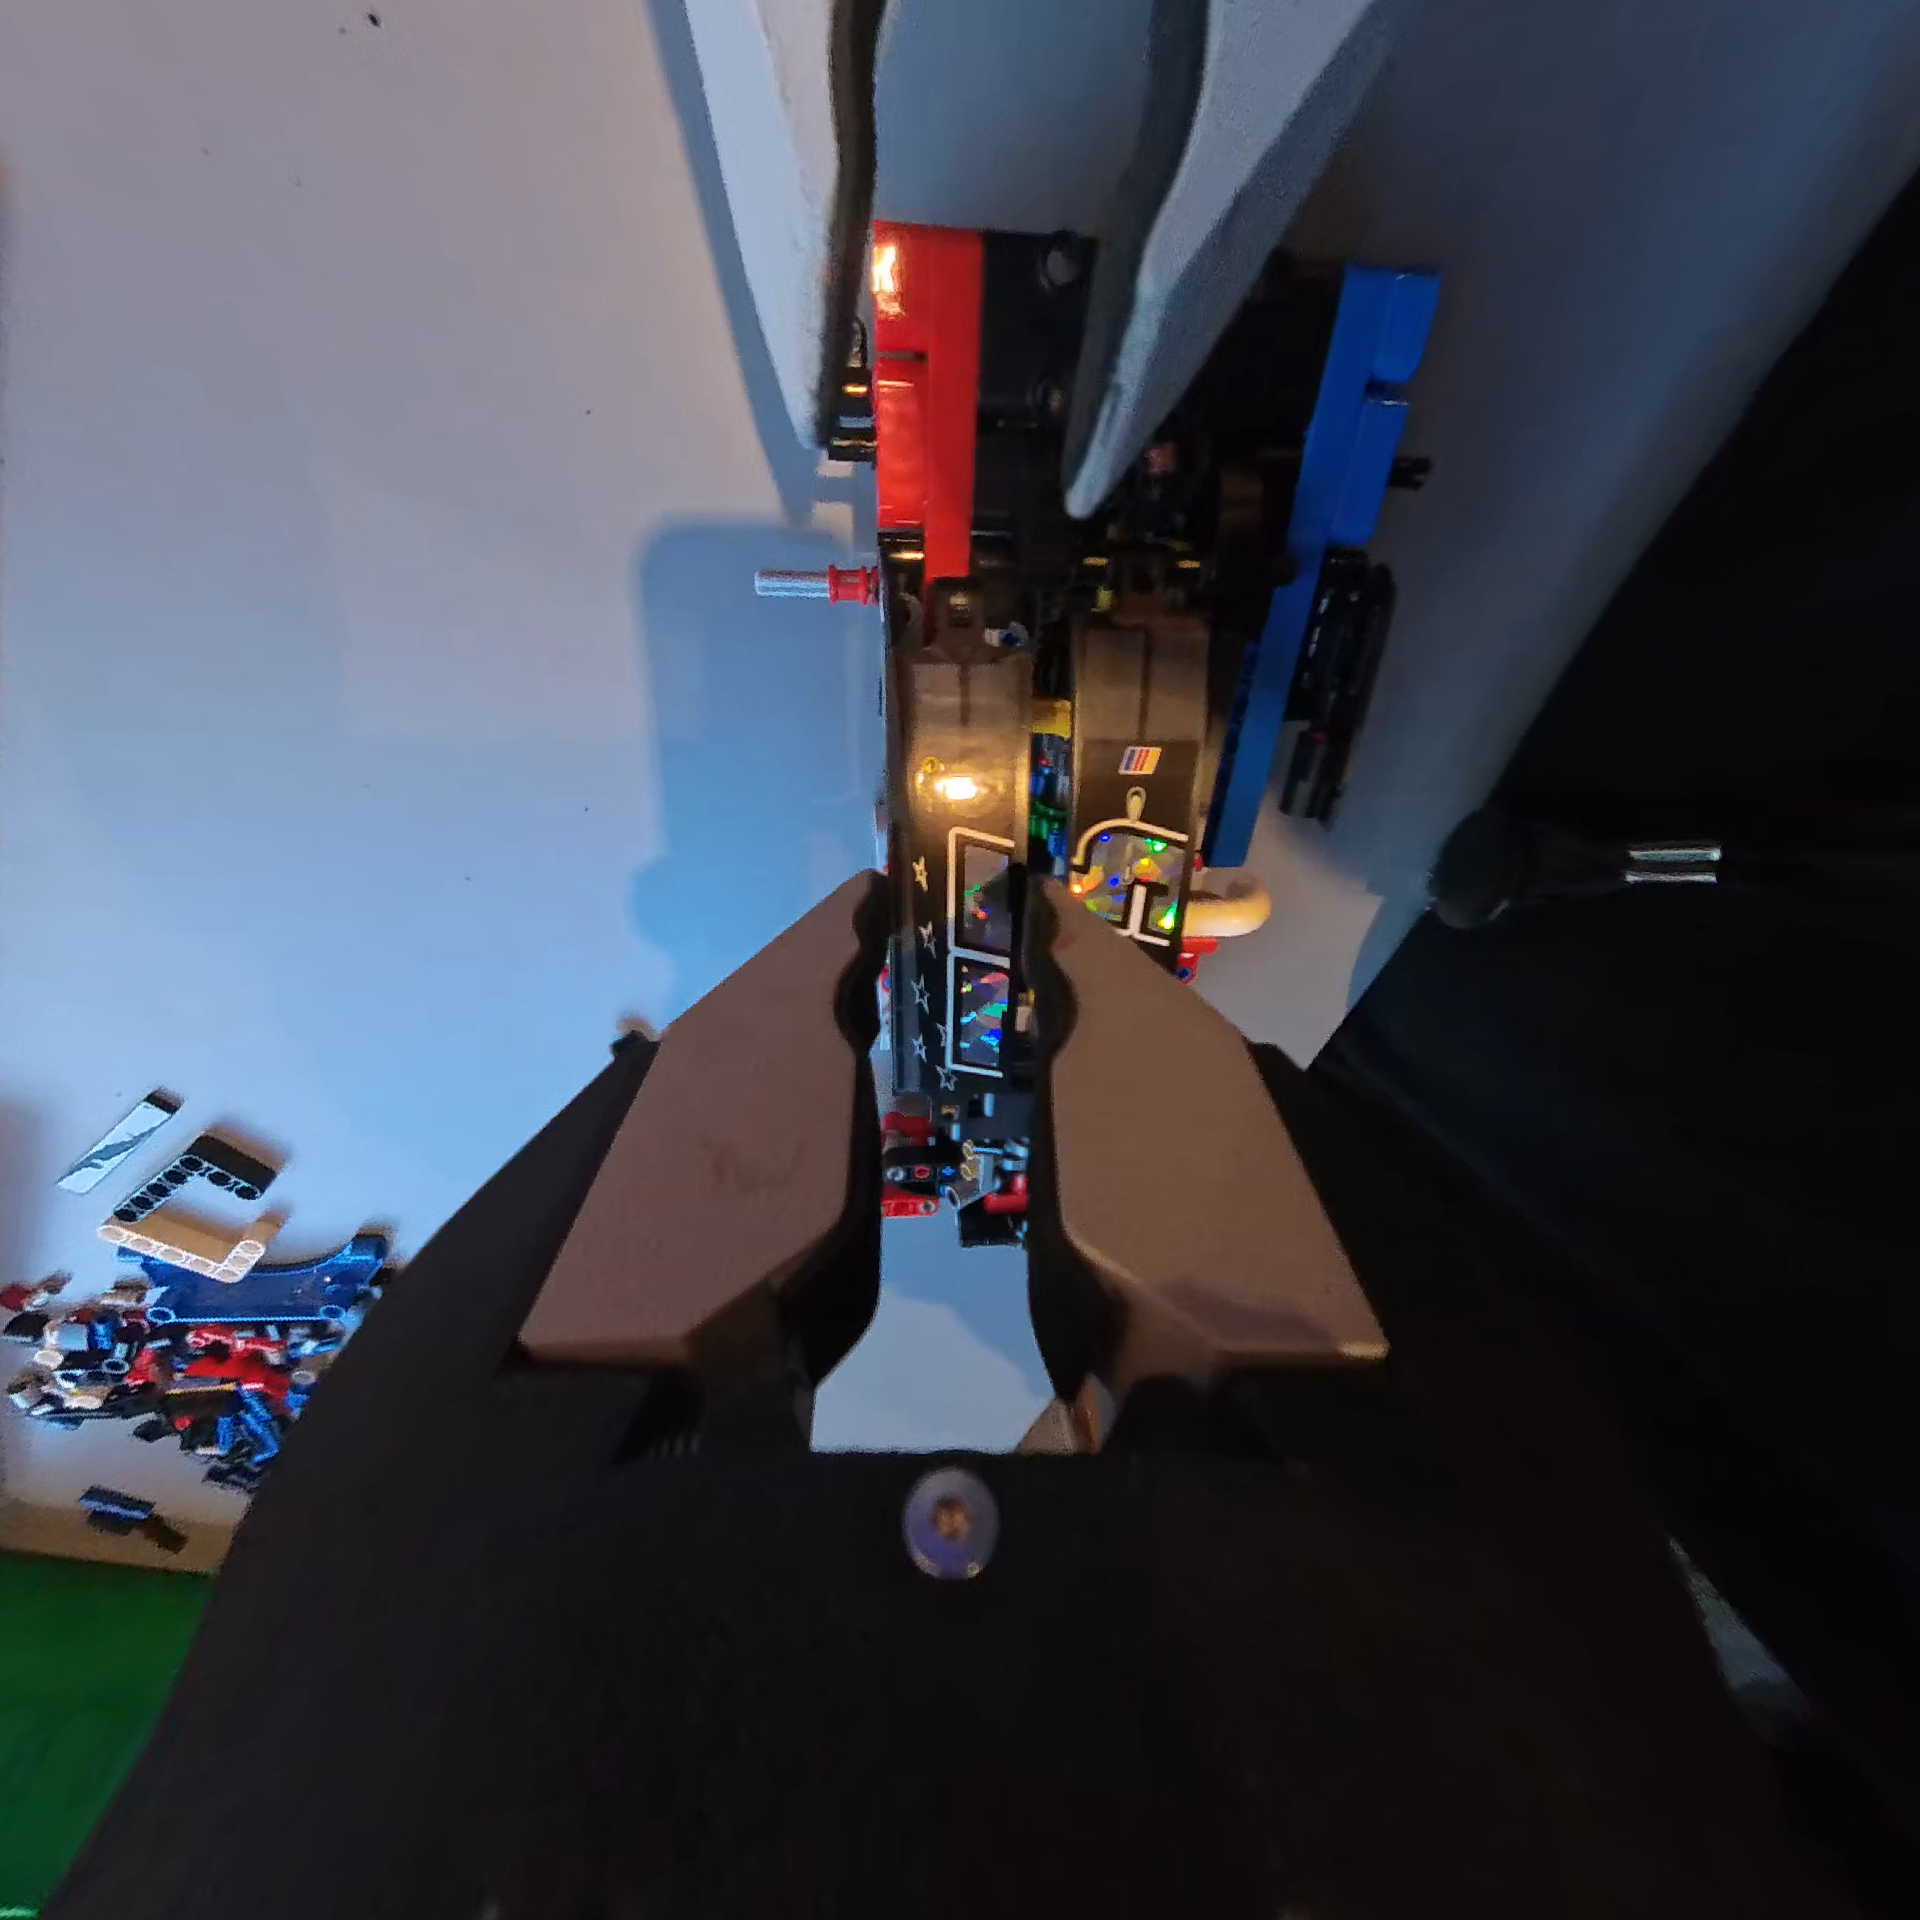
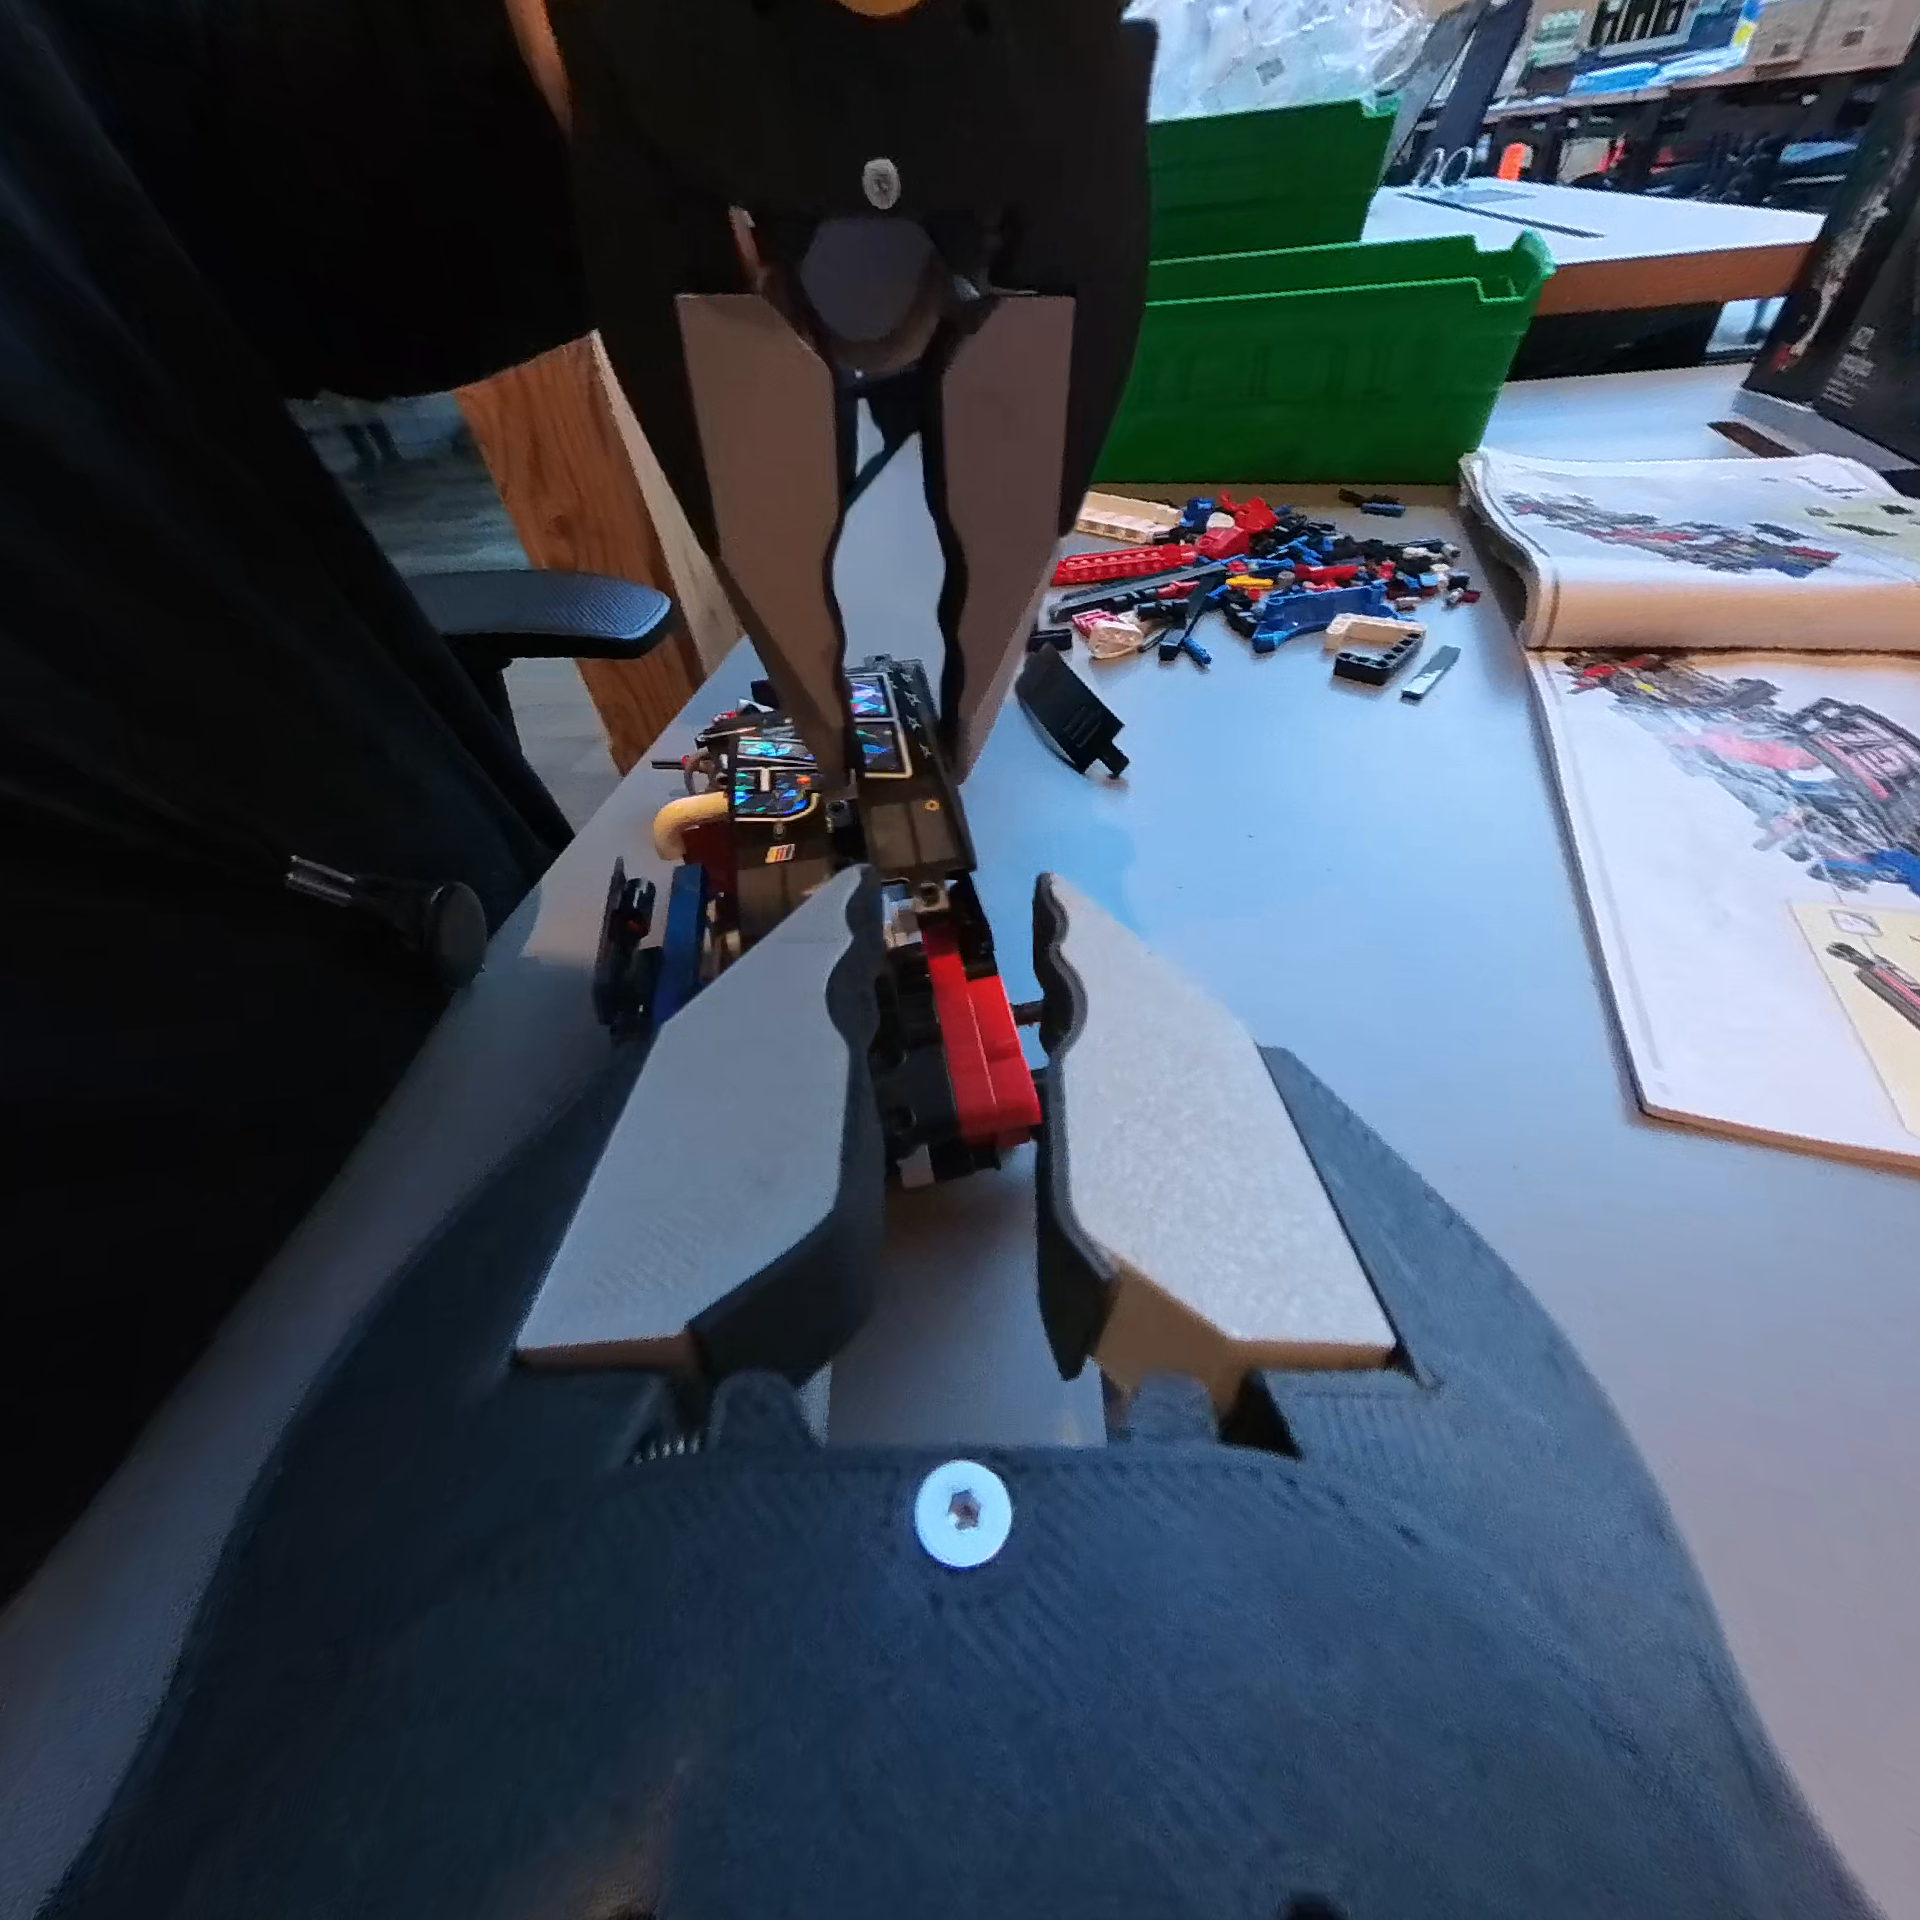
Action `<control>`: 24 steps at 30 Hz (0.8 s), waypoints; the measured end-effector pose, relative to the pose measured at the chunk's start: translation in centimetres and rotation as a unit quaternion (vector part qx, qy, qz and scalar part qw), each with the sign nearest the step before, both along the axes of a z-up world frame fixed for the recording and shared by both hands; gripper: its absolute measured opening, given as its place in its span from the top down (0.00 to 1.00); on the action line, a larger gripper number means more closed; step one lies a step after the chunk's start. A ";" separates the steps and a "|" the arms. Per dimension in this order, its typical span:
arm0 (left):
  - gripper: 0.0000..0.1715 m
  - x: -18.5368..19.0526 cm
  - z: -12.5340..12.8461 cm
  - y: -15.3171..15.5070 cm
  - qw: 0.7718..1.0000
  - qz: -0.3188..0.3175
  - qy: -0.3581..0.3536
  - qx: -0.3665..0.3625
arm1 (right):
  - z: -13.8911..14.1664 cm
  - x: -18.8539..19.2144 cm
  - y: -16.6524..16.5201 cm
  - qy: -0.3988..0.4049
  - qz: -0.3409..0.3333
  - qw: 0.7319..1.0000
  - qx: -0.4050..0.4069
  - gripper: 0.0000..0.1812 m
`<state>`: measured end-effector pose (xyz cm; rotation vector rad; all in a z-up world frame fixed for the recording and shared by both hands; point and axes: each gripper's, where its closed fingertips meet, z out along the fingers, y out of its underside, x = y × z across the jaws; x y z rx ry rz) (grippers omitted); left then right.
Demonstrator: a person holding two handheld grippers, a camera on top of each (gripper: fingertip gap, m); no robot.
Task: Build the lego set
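A: Where did we have the lego model point(image 2: 831, 831)?
B: On the tabletop point(image 2: 1351, 883) near its edge. Left tongs point(image 1: 954, 894) were clamped on its black stickered panel.
A: Right tongs point(image 2: 951, 894)?
B: Straddling the red end; jaw contact unclear, we couldn't tell. Loose parts pile point(image 2: 1247, 582) sat well apart, beside the instruction booklet point(image 2: 1714, 831).

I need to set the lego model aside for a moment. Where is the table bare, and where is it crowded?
Bare table lies between the lego model and the instruction booklet, in front of the loose brick pile. Crowded: the pile and green bins behind it, the booklet on the right, and both grippers around the model at the table's edge.
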<state>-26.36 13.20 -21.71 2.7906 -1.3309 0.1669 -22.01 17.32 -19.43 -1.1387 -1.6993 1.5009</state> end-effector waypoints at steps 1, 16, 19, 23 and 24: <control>0.87 0.1 0.0 0.0 1.000 -0.001 -0.002 0.000 | -0.1 -0.1 -0.3 -0.002 0.004 1.000 0.003 0.86; 0.87 1.0 -0.8 0.1 0.998 0.008 -0.059 -0.028 | -1.2 -0.2 -0.9 -0.043 0.029 0.999 0.010 0.93; 0.87 1.1 -0.8 0.1 0.998 0.007 -0.061 -0.033 | -2.0 -0.5 -1.1 -0.063 0.023 0.997 0.029 0.94; 0.87 1.4 -0.7 0.1 0.996 -0.002 -0.076 -0.038 | -2.5 -0.5 -1.4 -0.071 0.025 0.996 0.051 0.90; 0.86 1.5 -0.6 0.1 0.996 0.001 -0.085 -0.040 | -2.5 -0.5 -1.4 -0.071 0.027 0.996 0.051 0.90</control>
